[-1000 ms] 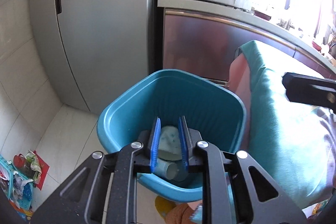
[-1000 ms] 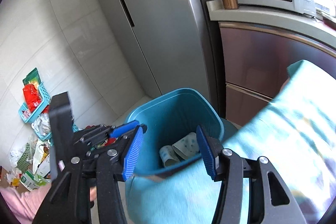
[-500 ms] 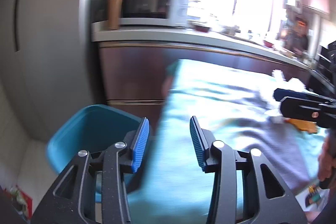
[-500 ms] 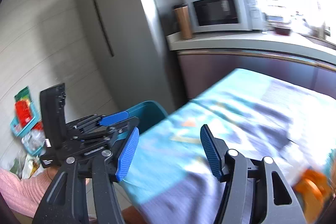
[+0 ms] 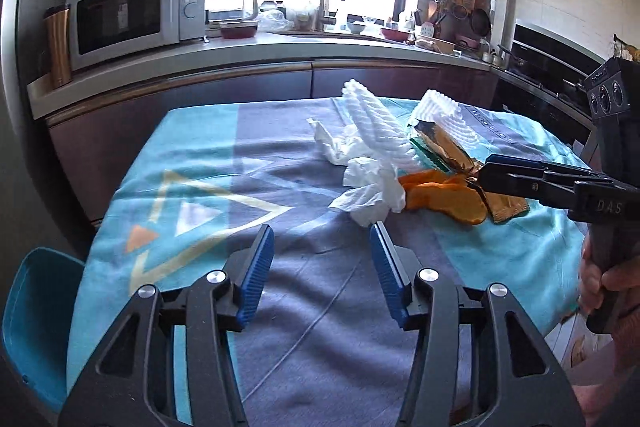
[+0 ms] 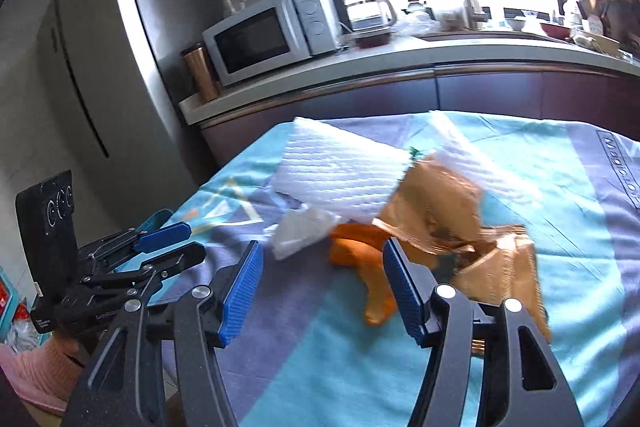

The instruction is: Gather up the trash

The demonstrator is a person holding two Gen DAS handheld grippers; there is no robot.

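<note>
- The left gripper (image 5: pixel 322 247) hangs over the tablecloth (image 5: pixel 208 155) with its blue pads spread wide and nothing between them; the crumpled tissue (image 5: pixel 370 187) lies just beyond the right pad.
- The right gripper (image 6: pixel 322 267) is likewise spread wide and grasps nothing; between and past its pads lies the orange peel (image 6: pixel 360 247), with the gold wrapper (image 6: pixel 440 211) just beside the right pad.
- From the left wrist view the right gripper (image 5: pixel 486 173) shows side-on, its tips at the gold wrapper (image 5: pixel 444 147) and touching or nearly touching the orange peel (image 5: pixel 444 201).
- The trash lies in one cluster on the far right part of the table: tissue, peel, wrapper, and two ribbed white foam sheets (image 5: pixel 376 123) behind them.
- The blue bin (image 5: pixel 28 315) sits low beside the table's near left corner, well apart from the trash.
- Behind the table runs a counter (image 5: pixel 248 47) with a microwave (image 5: pixel 132 13) and a copper tumbler (image 5: pixel 58 47); a fridge (image 6: pixel 132 39) stands to the left.
</note>
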